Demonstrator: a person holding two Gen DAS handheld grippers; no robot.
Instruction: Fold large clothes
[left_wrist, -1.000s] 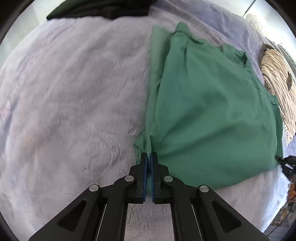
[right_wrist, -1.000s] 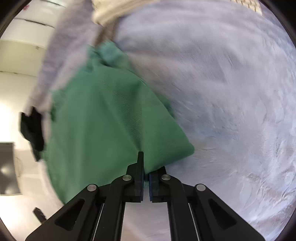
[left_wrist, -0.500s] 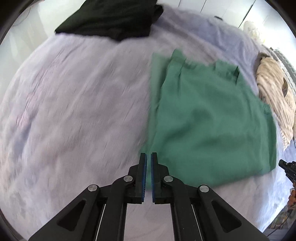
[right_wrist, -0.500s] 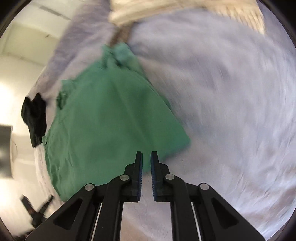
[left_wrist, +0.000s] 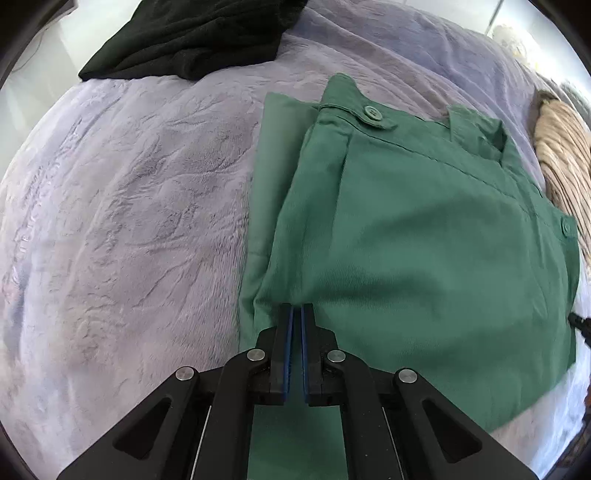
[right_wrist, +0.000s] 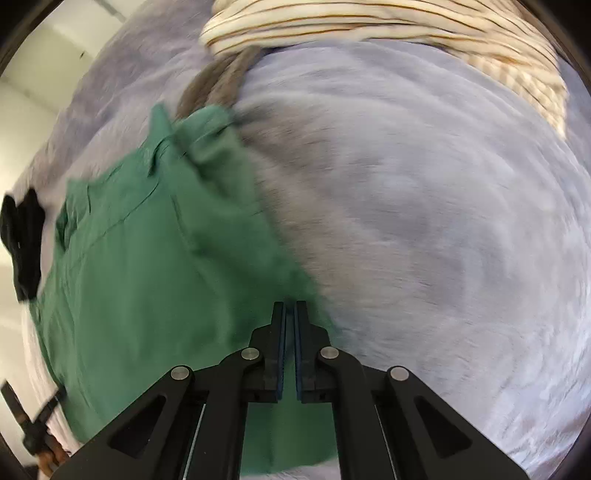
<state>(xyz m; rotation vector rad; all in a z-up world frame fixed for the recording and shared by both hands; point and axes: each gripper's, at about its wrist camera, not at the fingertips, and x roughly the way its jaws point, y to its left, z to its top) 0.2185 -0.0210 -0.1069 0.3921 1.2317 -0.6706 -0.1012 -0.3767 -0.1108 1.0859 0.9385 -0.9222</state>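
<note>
Both tongs (left_wrist: 296, 309) (right_wrist: 290, 305) over green garment (left_wrist: 424, 243) near edge, nearly closed.

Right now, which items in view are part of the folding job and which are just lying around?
In the job:
- green garment, partly folded on the bed
- left gripper, over its near edge
- right gripper, over its near corner

Lying about:
- black garment, far side of the bed
- cream striped knit, beside the green one
- lavender blanket underneath
</note>
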